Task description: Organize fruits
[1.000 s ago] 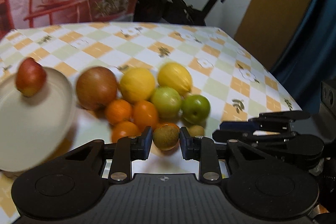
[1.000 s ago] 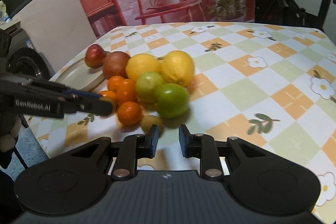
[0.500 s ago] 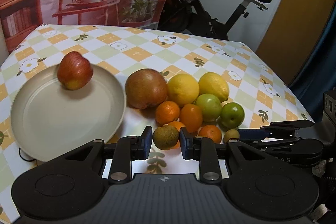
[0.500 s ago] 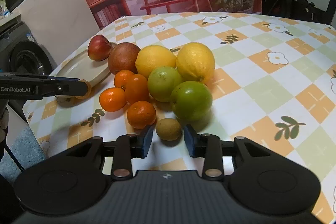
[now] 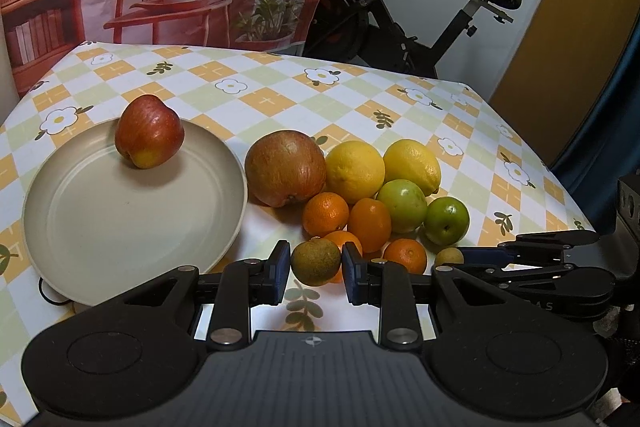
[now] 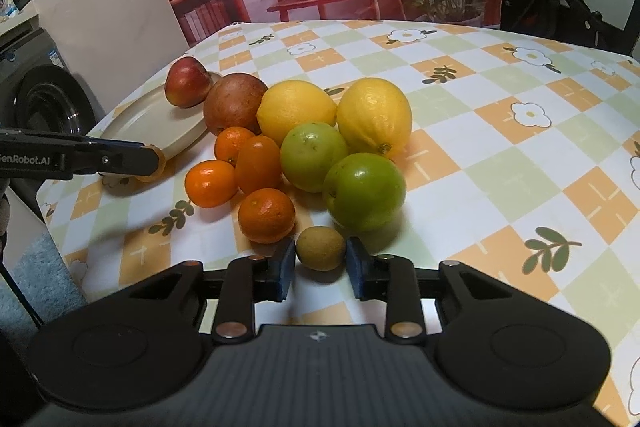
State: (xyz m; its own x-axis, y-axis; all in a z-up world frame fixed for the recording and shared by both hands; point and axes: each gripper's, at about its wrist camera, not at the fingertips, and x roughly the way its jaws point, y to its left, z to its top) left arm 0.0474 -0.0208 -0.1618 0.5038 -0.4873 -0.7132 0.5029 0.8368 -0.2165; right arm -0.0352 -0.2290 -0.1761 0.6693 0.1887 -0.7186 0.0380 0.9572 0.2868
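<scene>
Left gripper (image 5: pixel 315 270) clamping rough round brownish fruit (image 5: pixel 315 261), right gripper (image 6: pixel 321 266) straddling smaller one (image 6: pixel 320 248)

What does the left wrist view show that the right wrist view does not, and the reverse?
Only the left wrist view shows the whole inside of the plate, the left claw shut on a brown fruit, and a blue curtain.
Only the right wrist view shows a washer and how the right claw stands open around a small fruit on the table.
Both show the apple on the plate, and the lemons.
</scene>
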